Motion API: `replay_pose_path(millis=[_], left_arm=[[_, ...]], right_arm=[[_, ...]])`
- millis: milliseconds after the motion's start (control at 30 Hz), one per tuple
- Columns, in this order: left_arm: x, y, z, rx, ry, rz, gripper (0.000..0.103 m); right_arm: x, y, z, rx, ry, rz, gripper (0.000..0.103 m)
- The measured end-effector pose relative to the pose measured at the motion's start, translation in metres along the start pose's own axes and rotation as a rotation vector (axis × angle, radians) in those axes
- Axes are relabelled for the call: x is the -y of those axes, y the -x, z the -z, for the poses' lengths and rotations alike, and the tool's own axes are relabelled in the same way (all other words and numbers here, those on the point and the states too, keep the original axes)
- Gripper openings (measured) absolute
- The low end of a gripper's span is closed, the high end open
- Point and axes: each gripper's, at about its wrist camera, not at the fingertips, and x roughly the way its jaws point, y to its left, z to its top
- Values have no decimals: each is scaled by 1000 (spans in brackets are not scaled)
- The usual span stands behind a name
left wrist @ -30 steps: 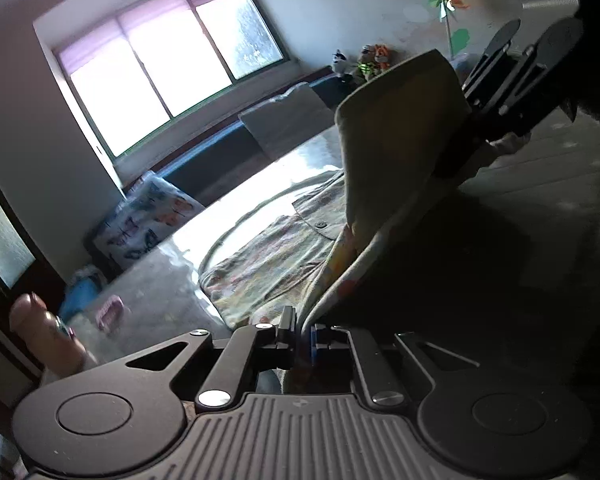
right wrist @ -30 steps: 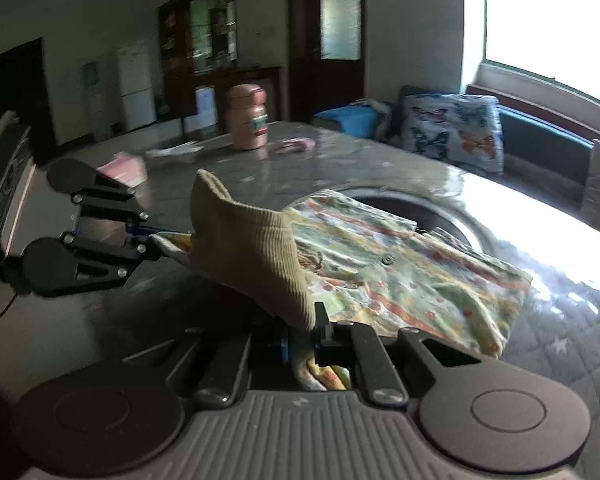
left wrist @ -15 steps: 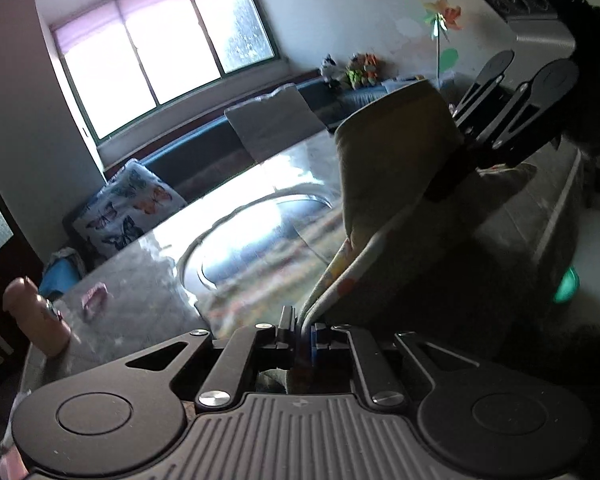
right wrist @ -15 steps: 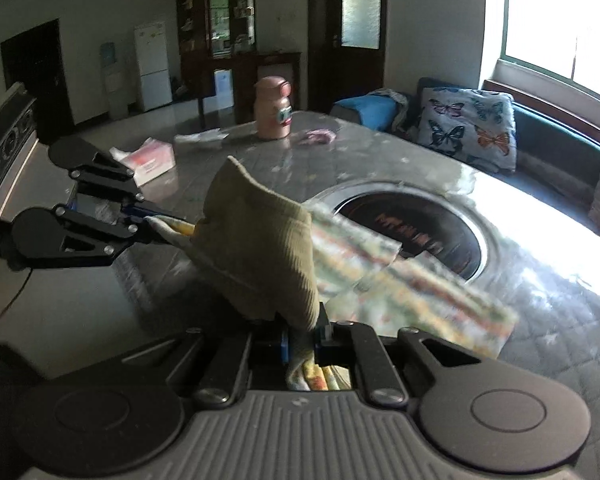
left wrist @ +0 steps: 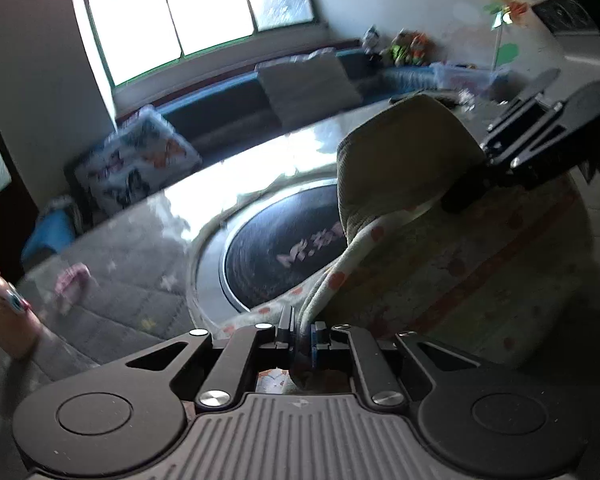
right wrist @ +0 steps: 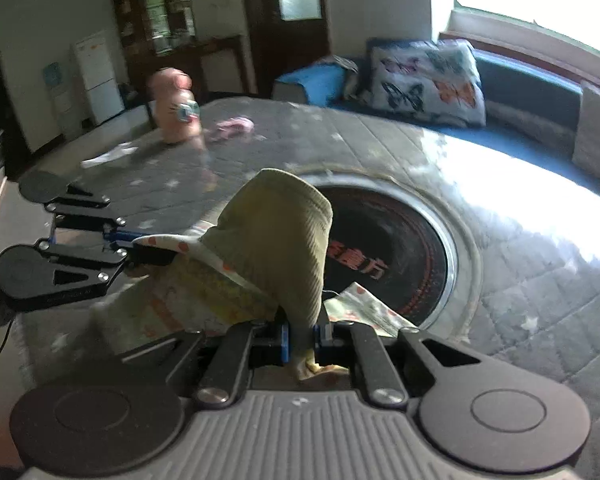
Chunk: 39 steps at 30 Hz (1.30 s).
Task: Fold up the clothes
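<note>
Fingers on both grippers pinched tight on the shirt [right wrist: 276,248]

Left gripper [left wrist: 302,330] and right gripper [right wrist: 302,334] each clamp an edge, olive collar bunched up between them, the rest draped over the table [right wrist: 520,280]. Mid-fold probably; no neat stack showing.

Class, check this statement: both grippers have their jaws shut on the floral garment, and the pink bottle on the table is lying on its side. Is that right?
Not quite. The pink bottle stands upright on the table, as the right wrist view shows. The rest holds: the left gripper and right gripper both have their jaws shut on the floral garment.
</note>
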Motion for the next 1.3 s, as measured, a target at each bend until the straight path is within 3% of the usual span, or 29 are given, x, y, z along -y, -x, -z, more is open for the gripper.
replay_pose_path(millis=[133,267,467,667,900,933,967,1000,1233,1300], left_arm=[[-10,-26,3,-32,42,-11,18],[-16,-31,0,-26,58,-44,25],[-25,-35,-6,-22,92,-97,25],[-35,-39,-13,-18,125,-149,25],[-11,-14,-23,56,54,-64,25],[-6,-10,-24,62,44,-43,25],[-1,-7,-25,66,34,-19,25],[4,-4,-25,72,22,1,25],[45,9,-20,115,-65,153,25],[57,5,-15,103,-80,184,25]], right_arm=[[17,-31,10,-1,-68,35,26],[27,-29,21,46,-113,83,29],[24,8,36,163,-111,184,34],[22,12,49,111,-86,172,33],[32,-22,28,30,-96,99,30],[32,-28,25,18,-93,92,26],[30,-35,22,2,-84,88,10],[27,-36,19,5,-73,89,7],[9,-28,-1,137,-3,156,6],[14,-47,1,94,-24,171,7]])
